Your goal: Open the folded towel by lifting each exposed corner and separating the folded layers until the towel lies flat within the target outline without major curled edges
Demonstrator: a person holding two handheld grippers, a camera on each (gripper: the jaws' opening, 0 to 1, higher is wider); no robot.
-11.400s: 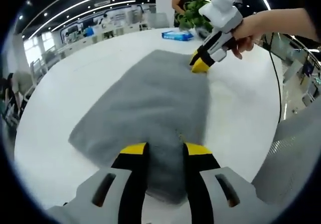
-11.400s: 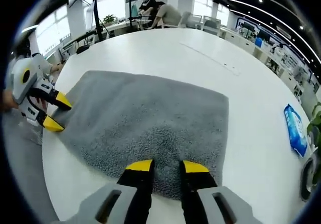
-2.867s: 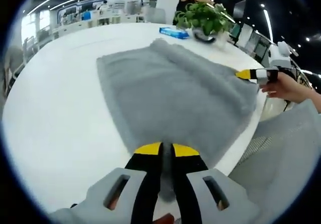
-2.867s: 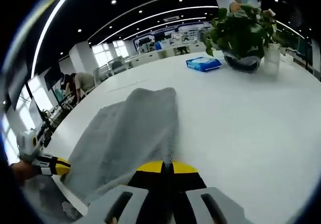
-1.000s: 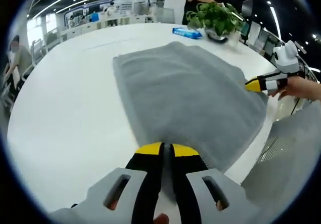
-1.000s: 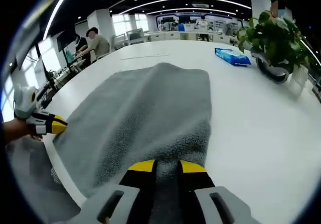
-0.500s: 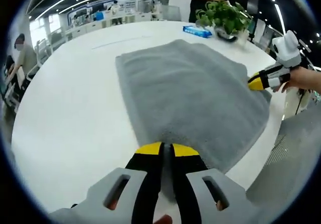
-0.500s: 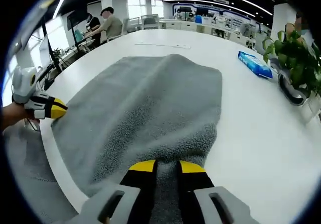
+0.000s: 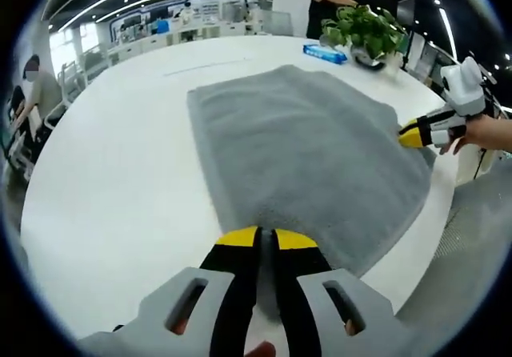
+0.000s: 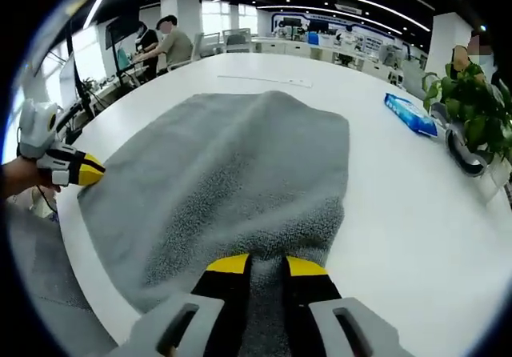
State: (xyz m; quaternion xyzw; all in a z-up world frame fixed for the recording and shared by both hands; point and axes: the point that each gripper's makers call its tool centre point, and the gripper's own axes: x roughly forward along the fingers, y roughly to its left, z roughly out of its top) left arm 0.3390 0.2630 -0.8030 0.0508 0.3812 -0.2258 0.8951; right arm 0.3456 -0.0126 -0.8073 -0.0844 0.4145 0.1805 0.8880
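Towel (image 9: 304, 145) lies spread as one grey sheet on the white surface (image 9: 112, 173), near its front edge, largely unfolded. You hold both near corners: your left gripper (image 9: 266, 237) has its jaws clamped on one, your right gripper (image 10: 266, 266) on the other. No target outline is discernible. Remaining, by judgement: set the corners down and flatten the slight ridge at the far edge.

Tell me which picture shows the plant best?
The right gripper view: the plant is bigger there, with its leaves and dark pot plain at the table's right side. The left gripper view shows the plant small and far off, past the towel.
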